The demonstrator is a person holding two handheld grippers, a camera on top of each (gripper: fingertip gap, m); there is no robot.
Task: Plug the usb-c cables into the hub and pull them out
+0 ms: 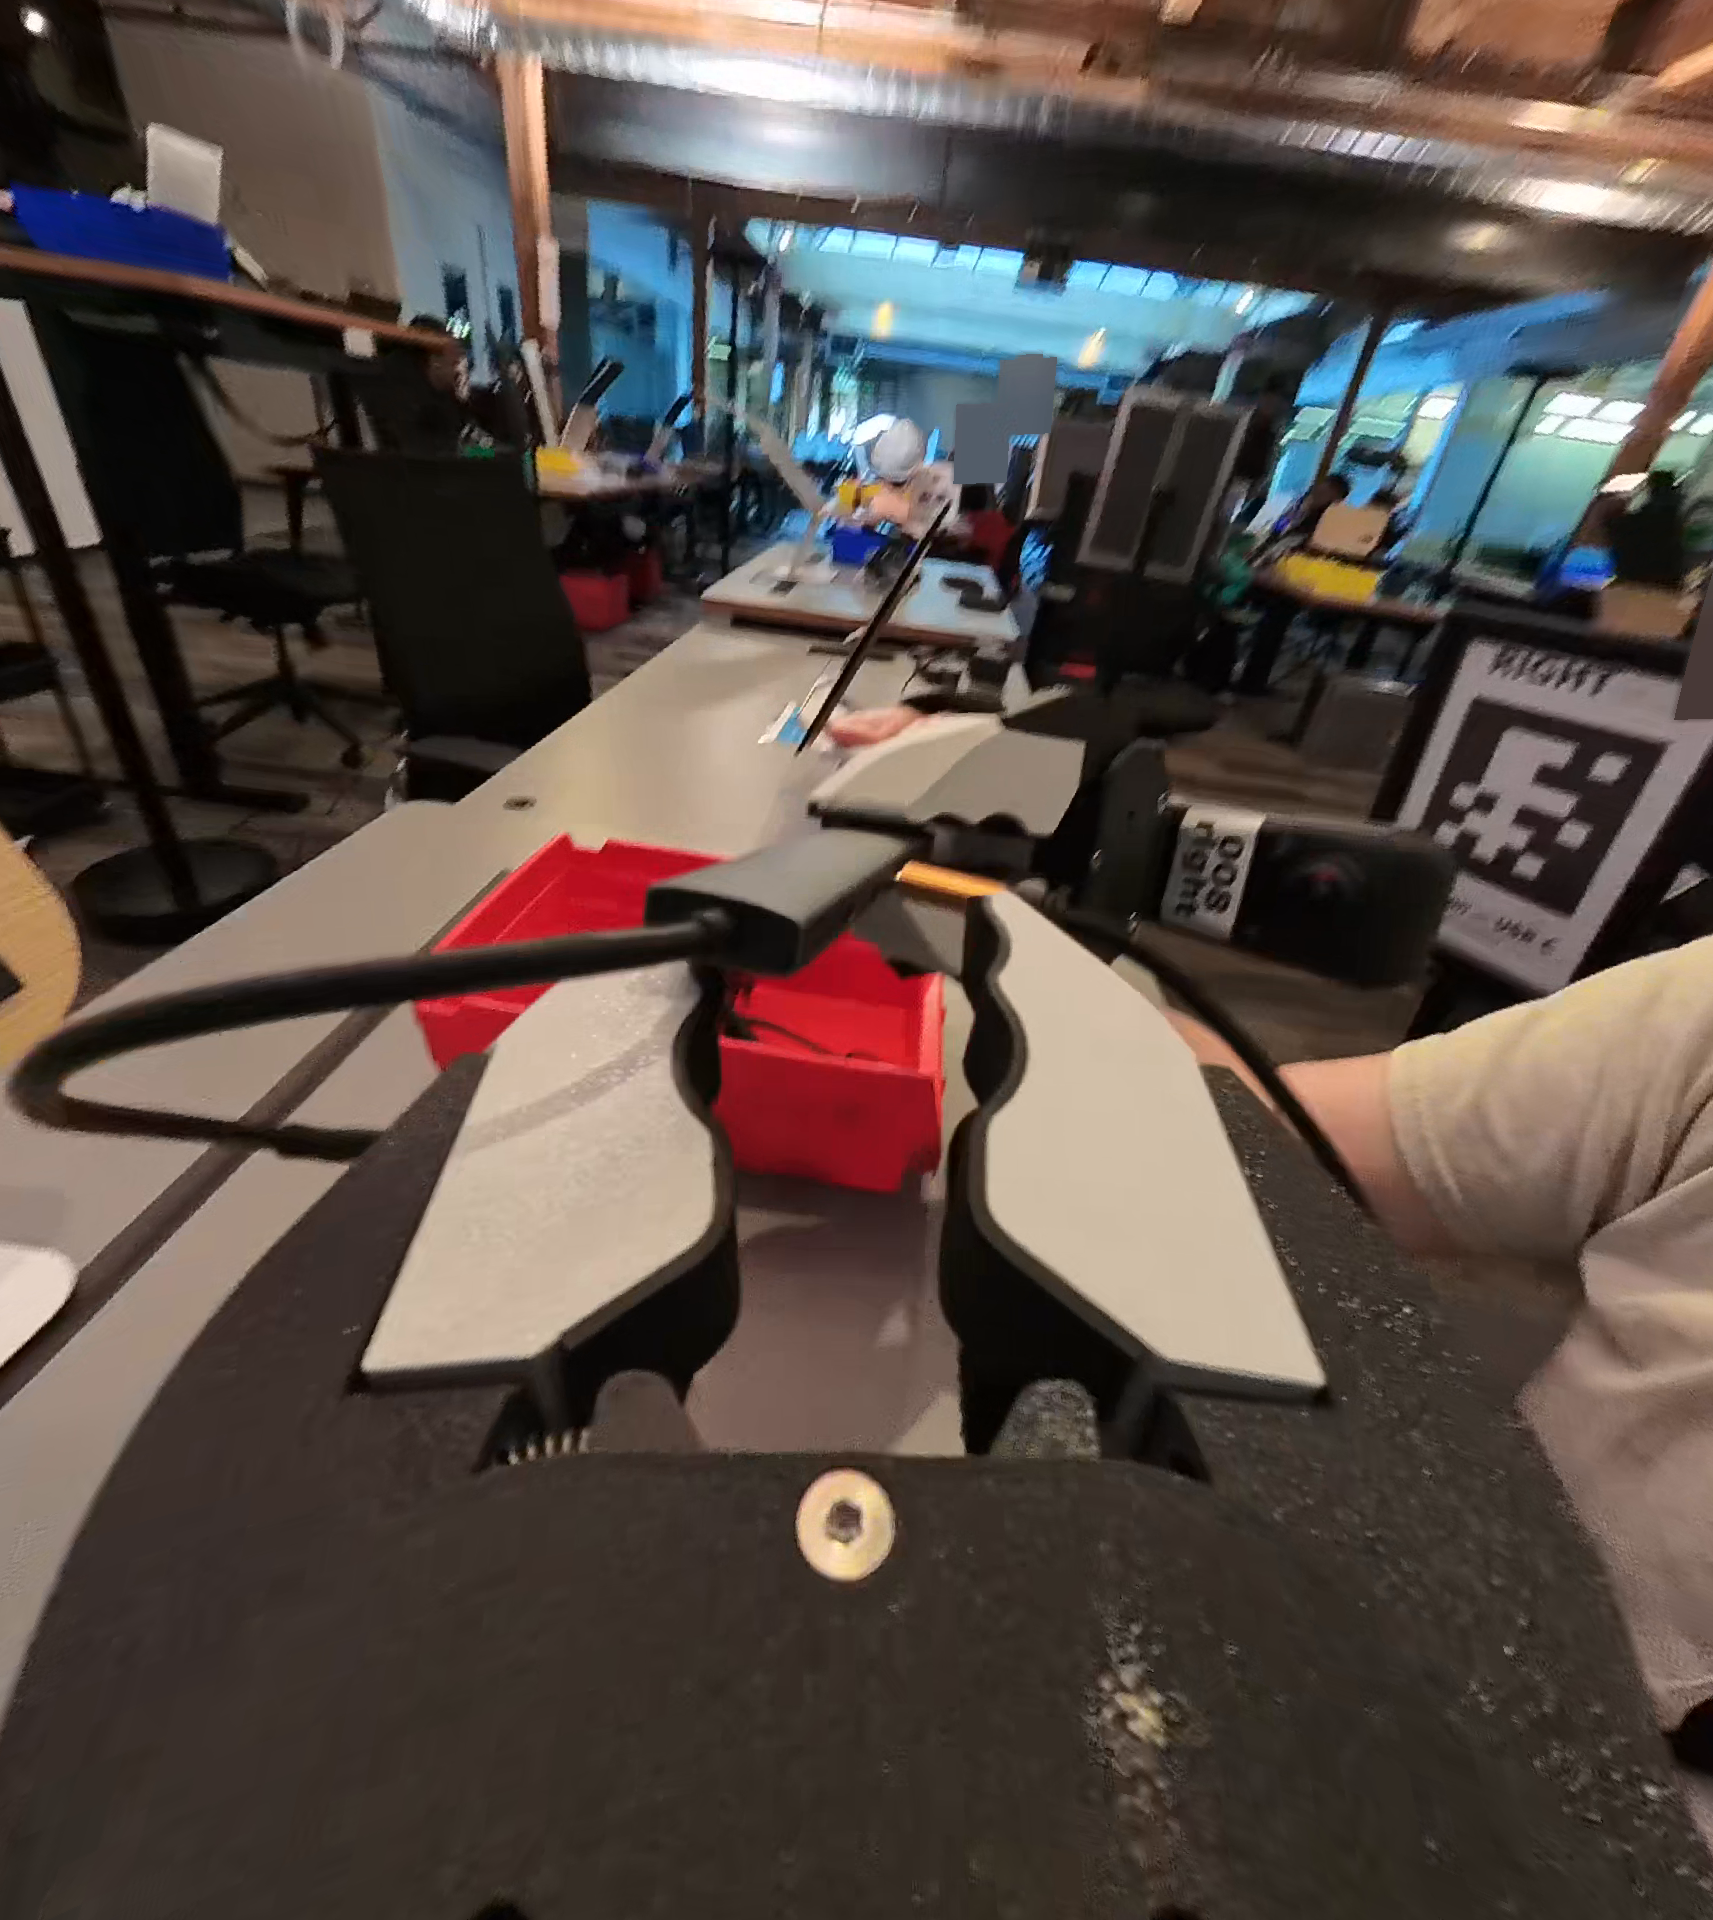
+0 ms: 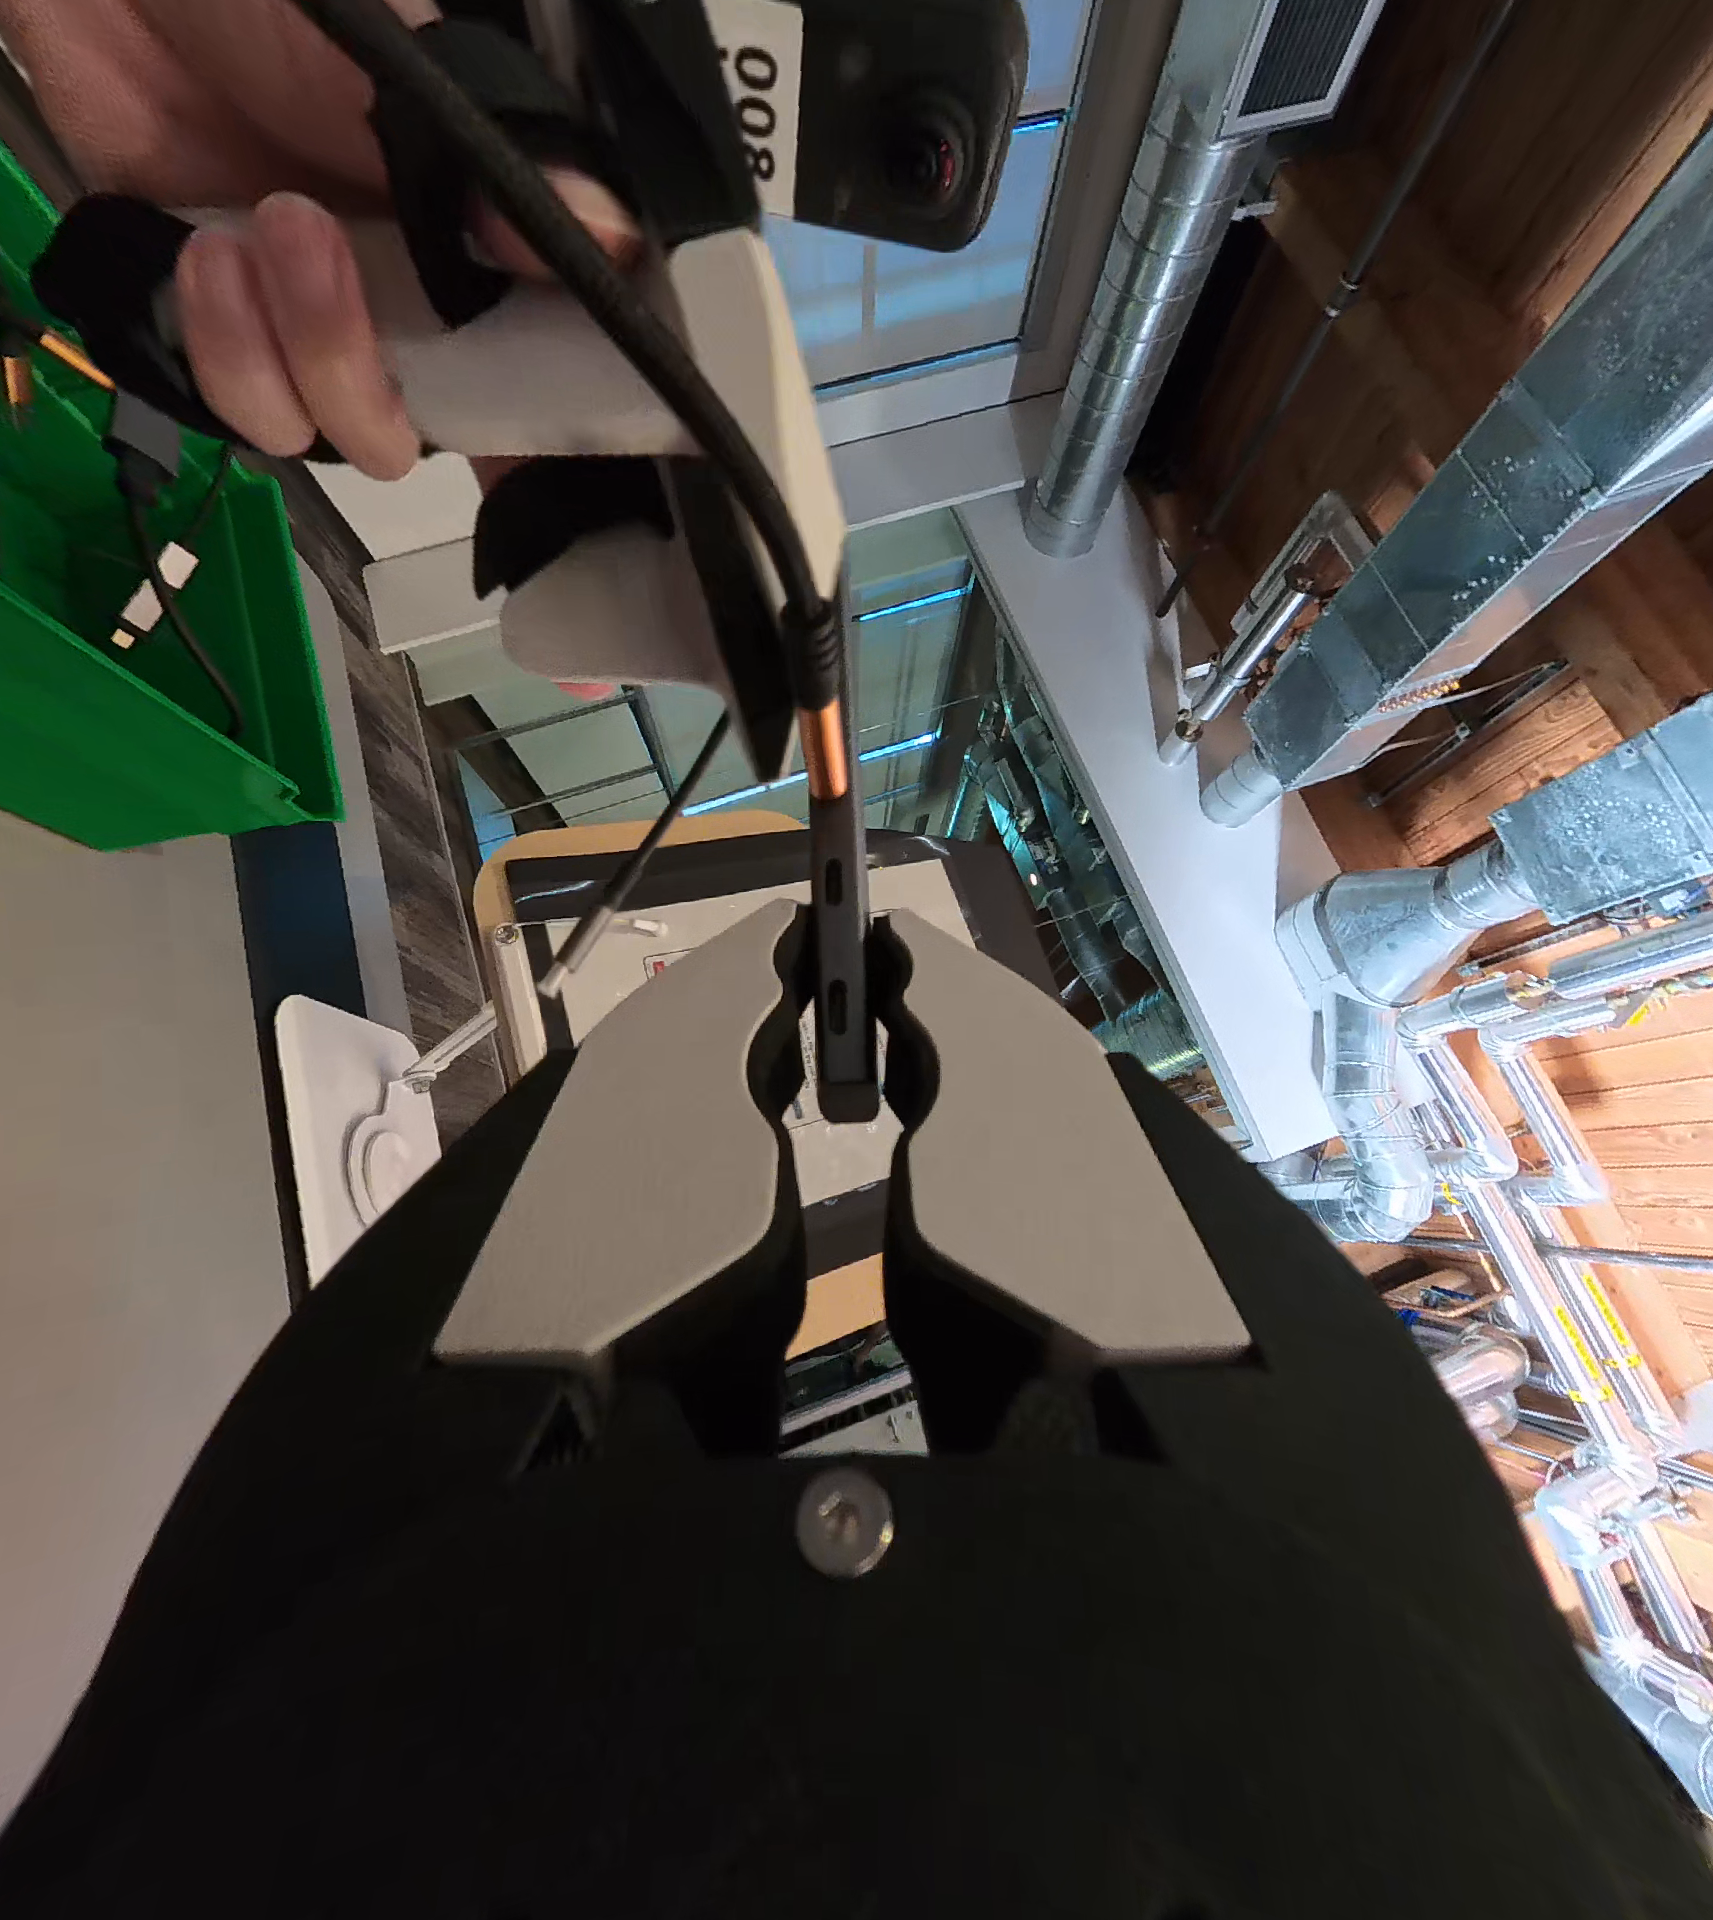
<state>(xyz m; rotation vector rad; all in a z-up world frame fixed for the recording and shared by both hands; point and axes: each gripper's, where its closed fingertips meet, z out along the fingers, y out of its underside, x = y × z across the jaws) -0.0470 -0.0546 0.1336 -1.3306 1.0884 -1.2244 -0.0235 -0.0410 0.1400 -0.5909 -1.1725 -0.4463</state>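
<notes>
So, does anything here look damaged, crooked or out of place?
Nothing looks damaged. The hub sits straight between the fingers of the right gripper, and the copper-coloured plug lines up with its end. Only the hub's own lead curls back in a loose loop.

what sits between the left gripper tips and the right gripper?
The hub, clamped in the right gripper, with a copper plug at its end. The left wrist view shows it.
</notes>
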